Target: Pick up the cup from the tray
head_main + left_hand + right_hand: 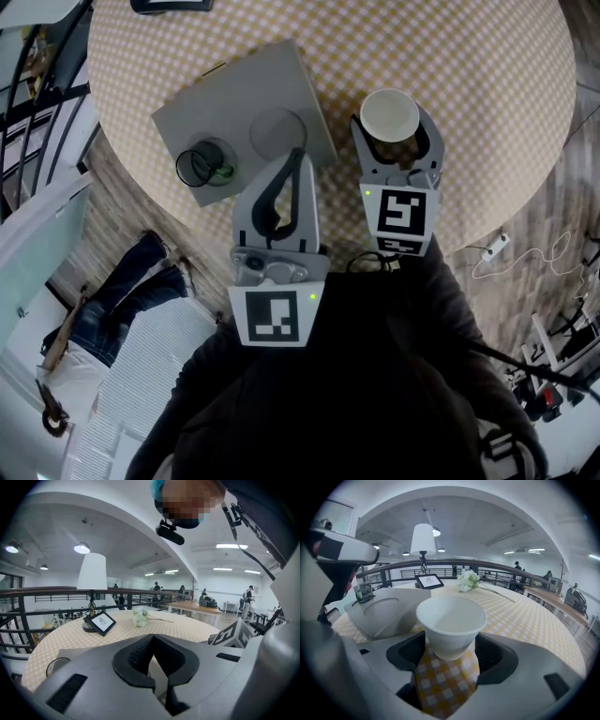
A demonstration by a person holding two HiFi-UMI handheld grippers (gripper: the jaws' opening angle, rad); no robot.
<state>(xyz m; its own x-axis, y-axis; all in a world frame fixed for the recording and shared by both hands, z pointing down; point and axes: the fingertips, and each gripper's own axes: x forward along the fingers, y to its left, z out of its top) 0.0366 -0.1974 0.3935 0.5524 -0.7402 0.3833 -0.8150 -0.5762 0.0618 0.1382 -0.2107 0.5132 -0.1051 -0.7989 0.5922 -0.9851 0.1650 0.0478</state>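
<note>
Left gripper (297,157): jaws closed tip to tip, nothing in them, tips at the lower edge of the grey tray (234,94). Right gripper (395,125): jaws closed on the sides of the white paper cup (451,620), upright. The cup is centre-right of the head view, off the tray, over the checked table (487,84). A glass (204,165) sits at the tray's lower-left corner. Far side: picture frame (429,581), lamp (423,540), white flowers (468,580).

The head view looks steeply down from above the near edge of the tabletop (487,94) onto the tray (239,89), while the left gripper view, low over the tray's near side, and the right gripper view, low just right of it, face level across it toward the same lamp (92,571) and picture frame (101,622).
</note>
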